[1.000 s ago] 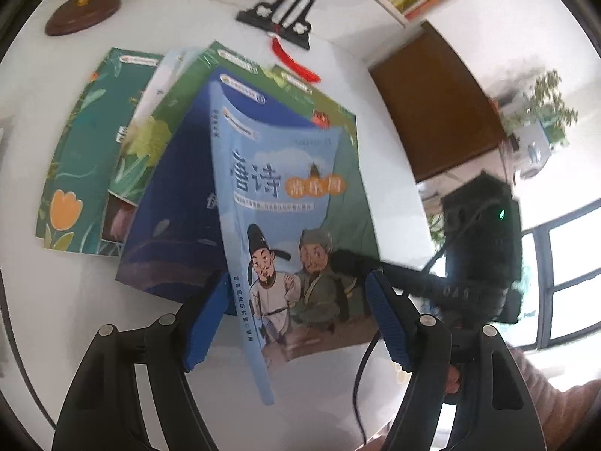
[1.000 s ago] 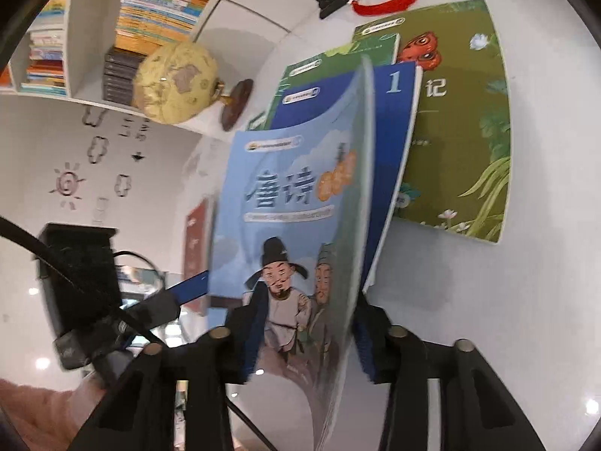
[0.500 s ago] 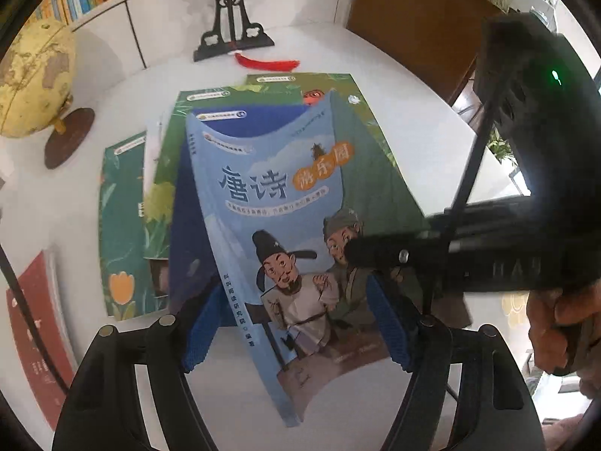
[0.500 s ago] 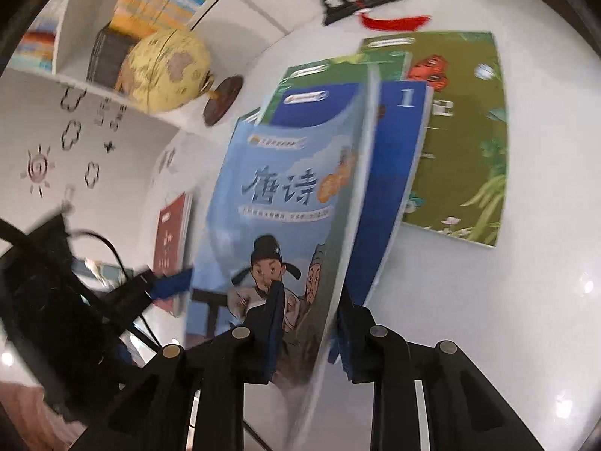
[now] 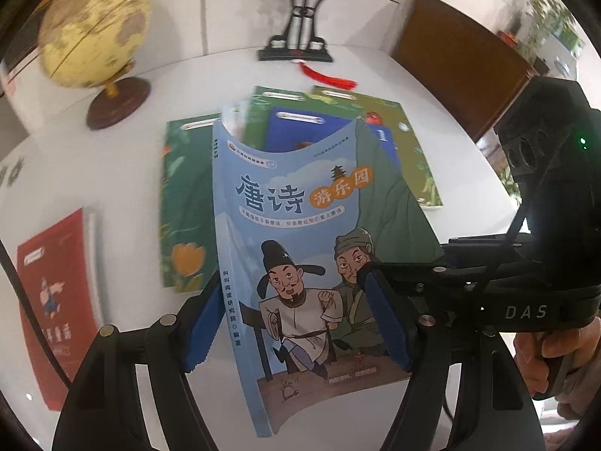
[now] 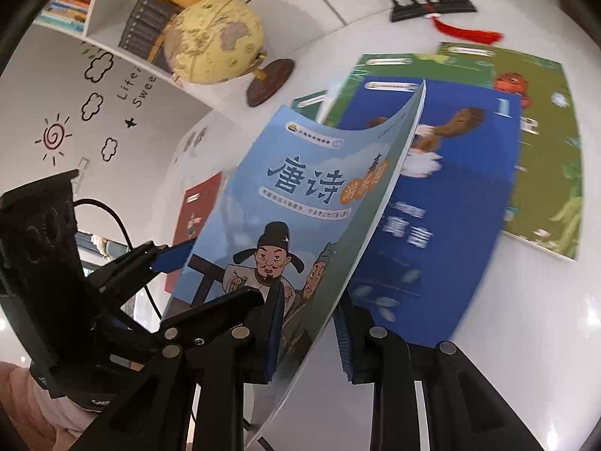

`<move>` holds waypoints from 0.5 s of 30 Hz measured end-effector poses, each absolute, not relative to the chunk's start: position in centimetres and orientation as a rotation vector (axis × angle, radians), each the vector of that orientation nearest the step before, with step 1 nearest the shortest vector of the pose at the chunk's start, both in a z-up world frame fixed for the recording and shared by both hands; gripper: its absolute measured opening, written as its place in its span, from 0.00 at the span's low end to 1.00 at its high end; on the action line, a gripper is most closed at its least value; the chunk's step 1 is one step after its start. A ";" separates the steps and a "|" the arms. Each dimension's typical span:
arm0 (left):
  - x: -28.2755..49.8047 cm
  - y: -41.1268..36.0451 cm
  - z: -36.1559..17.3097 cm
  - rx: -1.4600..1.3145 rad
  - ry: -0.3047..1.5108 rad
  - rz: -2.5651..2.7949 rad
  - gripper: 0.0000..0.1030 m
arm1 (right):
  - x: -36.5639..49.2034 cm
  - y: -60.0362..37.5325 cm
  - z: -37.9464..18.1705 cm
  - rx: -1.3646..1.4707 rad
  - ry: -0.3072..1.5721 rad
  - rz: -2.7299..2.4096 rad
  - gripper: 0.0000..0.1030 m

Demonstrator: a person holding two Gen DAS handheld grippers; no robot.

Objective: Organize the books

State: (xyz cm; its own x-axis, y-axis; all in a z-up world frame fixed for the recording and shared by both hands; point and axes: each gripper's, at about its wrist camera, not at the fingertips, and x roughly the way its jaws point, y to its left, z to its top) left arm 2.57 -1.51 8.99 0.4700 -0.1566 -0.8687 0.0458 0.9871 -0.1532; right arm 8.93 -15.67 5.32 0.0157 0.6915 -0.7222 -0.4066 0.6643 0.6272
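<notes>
Currently my left gripper (image 5: 295, 300) stands released, angled down at the white table (image 5: 112, 173). Its jaws are spread, and the lower part of the light blue book (image 5: 293, 195) lies between them. The left pad sits just beside the book's spine; I cannot tell whether it touches. The right pad overlaps the cover's lower right area.

Far left of this gripper, a red book (image 5: 56, 293) lies flat on the table. Ahead and to the left stands a globe (image 5: 94, 34) on a dark round base. Straight ahead, beyond the lifted book, a black stand (image 5: 296, 45) carries a red tassel (image 5: 330, 77).

My right gripper (image 6: 308, 300) is clenched on the light blue book at its lower right edge, one pad on the cover and one behind it. The book is raised off the table, tilted and bowed, with its front cover facing both cameras.

Ahead and right of the right gripper, a dark blue book (image 6: 432, 206) lies flat, overlapping green books (image 6: 360, 75) behind it. Further right lies an olive book (image 6: 541, 158), partly under the dark blue one.
</notes>
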 end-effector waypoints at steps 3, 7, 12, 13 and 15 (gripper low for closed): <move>1.6 0.6 9.3 -0.131 1.062 -0.098 0.68 | 8.4 -13.5 5.9 0.240 1.276 0.903 0.26; 0.8 3.2 9.4 -0.169 1.049 -0.066 0.68 | 7.8 -10.6 6.4 0.215 1.261 0.943 0.26; -0.1 5.9 9.2 -0.207 1.047 -0.040 0.68 | 7.0 -7.2 6.5 0.207 1.253 0.980 0.26; -0.1 6.1 9.0 -0.208 1.053 -0.041 0.68 | 6.8 -6.8 6.5 0.198 1.253 0.982 0.26; 0.0 7.0 8.3 -0.246 1.070 -0.050 0.68 | 6.6 -6.3 6.3 0.187 1.259 0.973 0.26</move>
